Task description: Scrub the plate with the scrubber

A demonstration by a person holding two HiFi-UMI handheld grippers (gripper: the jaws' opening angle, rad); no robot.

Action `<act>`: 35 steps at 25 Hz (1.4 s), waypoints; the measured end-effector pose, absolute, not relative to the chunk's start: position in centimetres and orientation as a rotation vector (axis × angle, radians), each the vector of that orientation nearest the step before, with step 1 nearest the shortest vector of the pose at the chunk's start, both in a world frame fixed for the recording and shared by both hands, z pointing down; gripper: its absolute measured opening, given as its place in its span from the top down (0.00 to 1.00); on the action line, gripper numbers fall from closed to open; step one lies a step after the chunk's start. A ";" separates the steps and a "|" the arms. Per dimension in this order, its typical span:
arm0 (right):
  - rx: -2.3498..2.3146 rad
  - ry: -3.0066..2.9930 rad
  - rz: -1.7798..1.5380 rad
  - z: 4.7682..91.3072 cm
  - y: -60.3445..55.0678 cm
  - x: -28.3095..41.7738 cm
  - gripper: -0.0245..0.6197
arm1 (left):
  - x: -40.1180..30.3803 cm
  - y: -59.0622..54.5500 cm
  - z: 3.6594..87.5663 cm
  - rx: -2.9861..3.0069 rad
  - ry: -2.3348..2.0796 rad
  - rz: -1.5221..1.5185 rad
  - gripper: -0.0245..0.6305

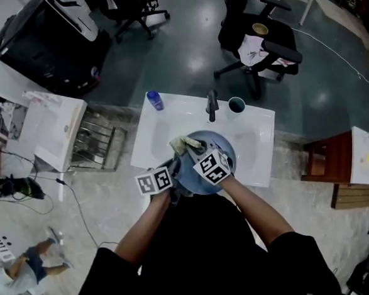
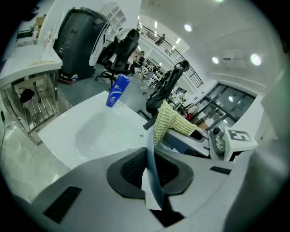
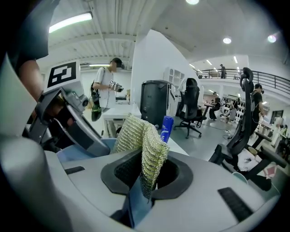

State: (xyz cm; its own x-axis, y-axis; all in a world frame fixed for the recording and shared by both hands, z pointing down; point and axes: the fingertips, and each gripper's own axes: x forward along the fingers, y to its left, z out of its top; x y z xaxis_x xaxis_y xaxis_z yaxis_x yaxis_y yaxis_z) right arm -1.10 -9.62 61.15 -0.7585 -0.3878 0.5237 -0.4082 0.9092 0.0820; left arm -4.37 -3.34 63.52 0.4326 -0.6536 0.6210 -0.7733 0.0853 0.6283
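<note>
Left gripper [image 2: 153, 181] jaws nearly together, clamped on the near-left rim of the blue plate [image 1: 221, 144]; plate sits over the white sink [image 1: 251, 139] basin; right gripper [image 3: 147, 179] jaws closed on a fold of yellow-green scrubber [image 3: 150, 147], scrubber against the plate's far-left part.

Plate [image 1: 229, 153]: pale blue
Scrubber [image 1: 183, 145]: yellow-green, woven mesh
Sink [image 1: 256, 137]: white
Bottle [image 1: 154, 100]: blue
Marker cubes [image 1: 213, 167]: black-and-white squares
</note>
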 end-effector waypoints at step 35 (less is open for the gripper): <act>0.870 -2.252 -0.045 62.0 -14.3 8.0 0.87 | -2.6 -3.2 63.0 1.628 -1.195 0.039 0.90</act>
